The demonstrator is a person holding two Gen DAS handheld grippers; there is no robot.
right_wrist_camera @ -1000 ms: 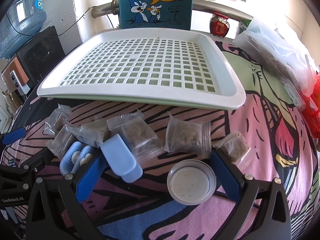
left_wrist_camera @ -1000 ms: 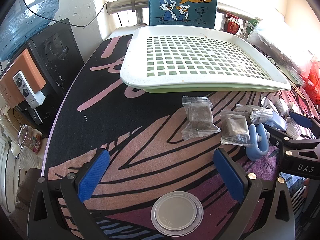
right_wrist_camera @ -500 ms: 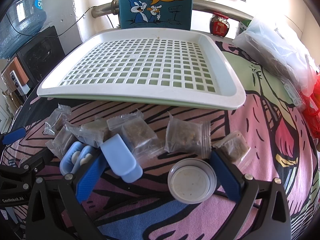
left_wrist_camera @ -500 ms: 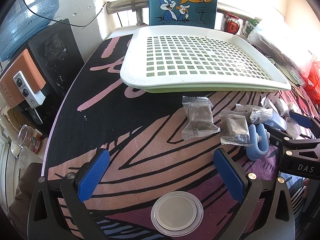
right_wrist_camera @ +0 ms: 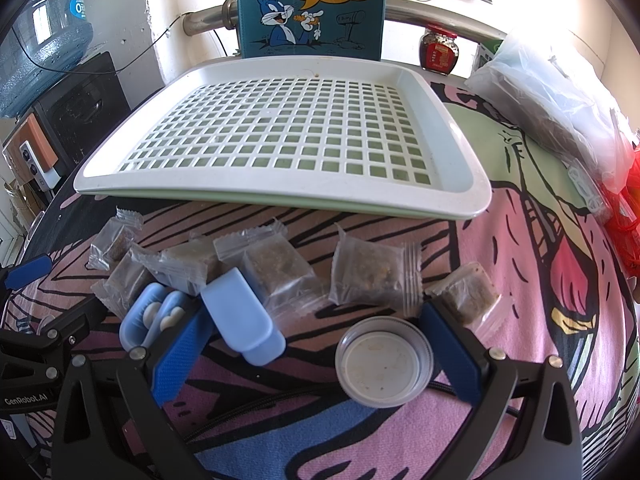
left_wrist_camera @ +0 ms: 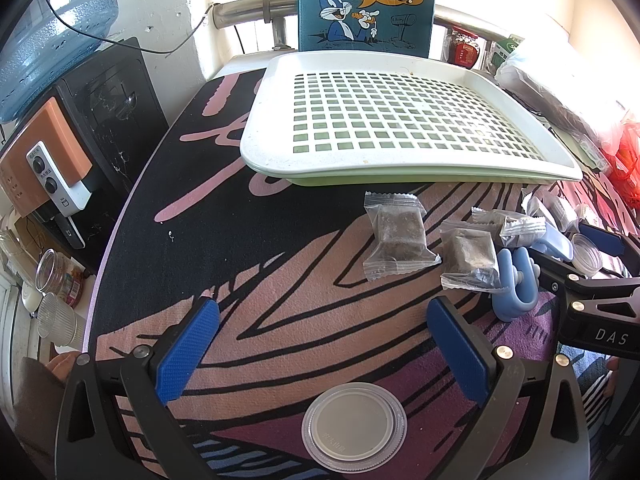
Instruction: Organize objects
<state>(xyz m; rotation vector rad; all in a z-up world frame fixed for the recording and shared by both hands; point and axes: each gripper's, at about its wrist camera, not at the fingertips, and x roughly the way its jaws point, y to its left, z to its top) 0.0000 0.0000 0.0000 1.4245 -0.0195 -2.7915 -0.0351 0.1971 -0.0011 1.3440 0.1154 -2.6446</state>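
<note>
Lying between the spread fingers of the right gripper (right_wrist_camera: 312,344), the small round cup (right_wrist_camera: 385,361) is nearest its right pad, just below the wrapped packets (right_wrist_camera: 370,276). The left gripper (left_wrist_camera: 320,344) is likewise held apart, a flat lid (left_wrist_camera: 354,426) beneath it, on the bench (left_wrist_camera: 280,300) before the empty tray (right_wrist_camera: 460,184).

Bright daylight floods in from the right onto a cartoon-patterned worktop (left_wrist_camera: 248,300). A white wall (left_wrist_camera: 168,12), a water dispenser (left_wrist_camera: 52,168) and a metal rail (left_wrist_camera: 248,8) stand behind.
</note>
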